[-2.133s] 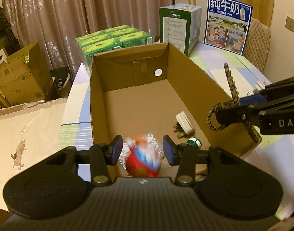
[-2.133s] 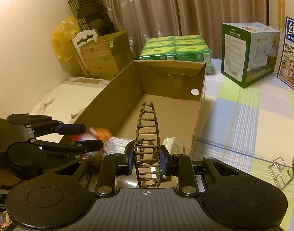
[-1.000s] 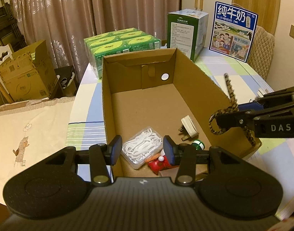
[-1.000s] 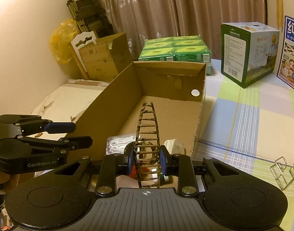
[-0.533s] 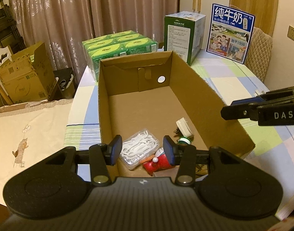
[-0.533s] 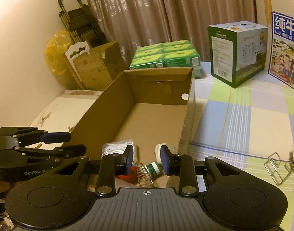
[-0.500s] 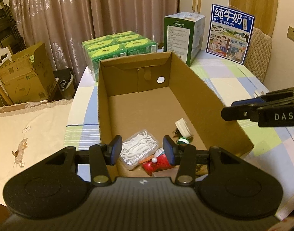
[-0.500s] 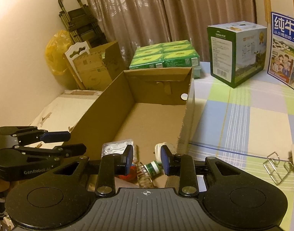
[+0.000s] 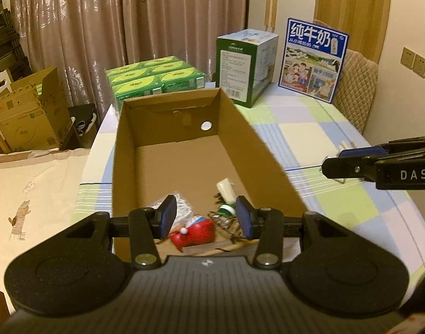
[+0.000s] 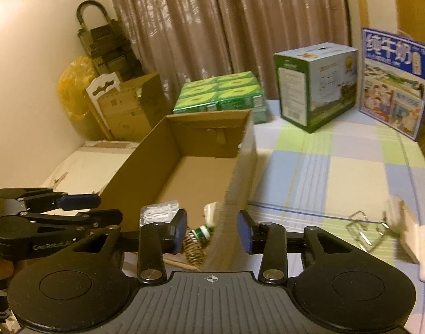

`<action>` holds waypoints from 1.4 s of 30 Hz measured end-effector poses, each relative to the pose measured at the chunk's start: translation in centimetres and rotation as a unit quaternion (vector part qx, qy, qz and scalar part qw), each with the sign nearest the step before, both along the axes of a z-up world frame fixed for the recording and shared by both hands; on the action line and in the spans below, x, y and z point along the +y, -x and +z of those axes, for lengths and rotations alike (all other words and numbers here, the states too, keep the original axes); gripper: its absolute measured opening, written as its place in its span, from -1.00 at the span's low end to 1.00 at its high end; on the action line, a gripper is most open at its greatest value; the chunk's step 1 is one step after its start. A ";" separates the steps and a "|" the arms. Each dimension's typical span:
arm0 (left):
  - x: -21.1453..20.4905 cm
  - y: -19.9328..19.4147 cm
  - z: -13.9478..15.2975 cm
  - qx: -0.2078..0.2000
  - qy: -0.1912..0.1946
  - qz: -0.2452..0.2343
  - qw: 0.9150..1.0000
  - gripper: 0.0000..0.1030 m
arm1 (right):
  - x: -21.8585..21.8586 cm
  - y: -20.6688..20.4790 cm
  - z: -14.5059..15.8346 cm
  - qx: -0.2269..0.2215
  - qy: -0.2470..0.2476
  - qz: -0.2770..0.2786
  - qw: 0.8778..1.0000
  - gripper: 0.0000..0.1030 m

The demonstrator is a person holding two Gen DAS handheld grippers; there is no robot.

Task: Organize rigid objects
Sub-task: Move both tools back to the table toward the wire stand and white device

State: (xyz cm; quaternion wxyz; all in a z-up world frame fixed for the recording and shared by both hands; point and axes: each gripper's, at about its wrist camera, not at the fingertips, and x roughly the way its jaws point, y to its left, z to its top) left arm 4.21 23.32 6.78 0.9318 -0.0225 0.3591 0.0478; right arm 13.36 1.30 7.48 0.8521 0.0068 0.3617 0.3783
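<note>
The left gripper (image 9: 205, 217) hovers over the near end of the cardboard box (image 9: 265, 153) with its fingers (image 9: 168, 215) spread and empty; below them lie a red toy (image 9: 195, 229), a clear pack of white floss picks (image 9: 182, 208), a leopard-print hair clip (image 9: 225, 220), a green-capped bottle (image 9: 226, 208) and a white plug (image 9: 225, 188). The right gripper (image 10: 211, 232), fingers (image 10: 179, 232) likewise released and holding nothing, straddles the box's right wall. To its right on the checked bench (image 10: 337, 172) rest a wire clip (image 10: 362, 229) and a wooden block (image 10: 407, 231).
</note>
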 end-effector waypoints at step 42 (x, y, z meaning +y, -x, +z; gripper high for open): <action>-16.7 -2.0 -0.6 -0.018 0.030 -0.100 0.994 0.82 | -27.8 3.9 -1.6 0.008 0.025 -0.241 0.970 0.61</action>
